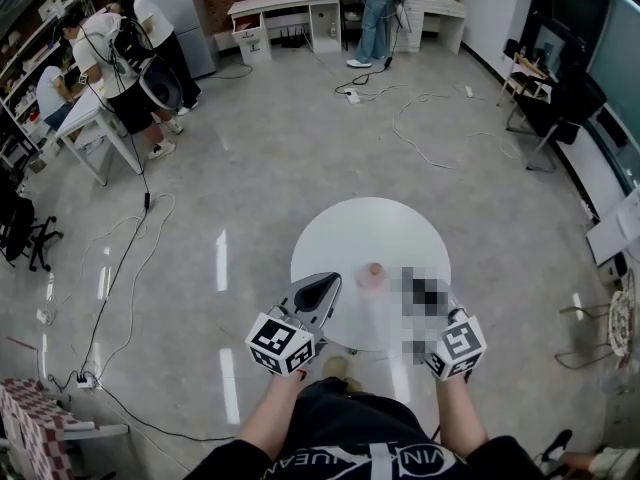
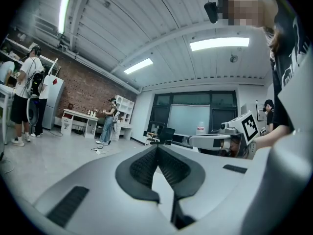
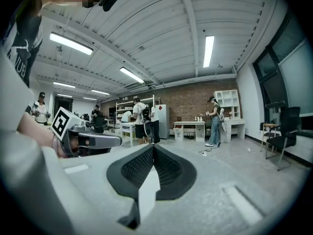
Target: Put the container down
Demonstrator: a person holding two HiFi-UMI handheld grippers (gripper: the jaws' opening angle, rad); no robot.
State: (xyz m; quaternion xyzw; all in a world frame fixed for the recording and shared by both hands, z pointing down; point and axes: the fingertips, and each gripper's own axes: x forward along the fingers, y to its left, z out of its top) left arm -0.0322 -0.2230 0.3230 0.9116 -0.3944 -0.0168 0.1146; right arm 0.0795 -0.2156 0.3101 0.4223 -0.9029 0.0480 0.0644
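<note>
A small pinkish container (image 1: 373, 277) stands upright on the round white table (image 1: 350, 233), near its front edge. My left gripper (image 1: 322, 286) hovers just left of it, a short gap apart, jaws shut and empty. In the left gripper view its pads (image 2: 157, 149) meet at the tips with nothing between them. My right gripper (image 3: 153, 147) is also shut and empty. In the head view only its marker cube (image 1: 457, 346) shows, right of the container, since a mosaic patch covers its jaws. Both gripper views look out across the room, so neither shows the container.
Cables (image 1: 130, 258) trail over the grey floor left of the table and behind it. People work at desks (image 1: 95, 118) at the far left, and one stands by white desks (image 1: 285, 13) at the back. Chairs (image 1: 530, 93) and panels line the right side.
</note>
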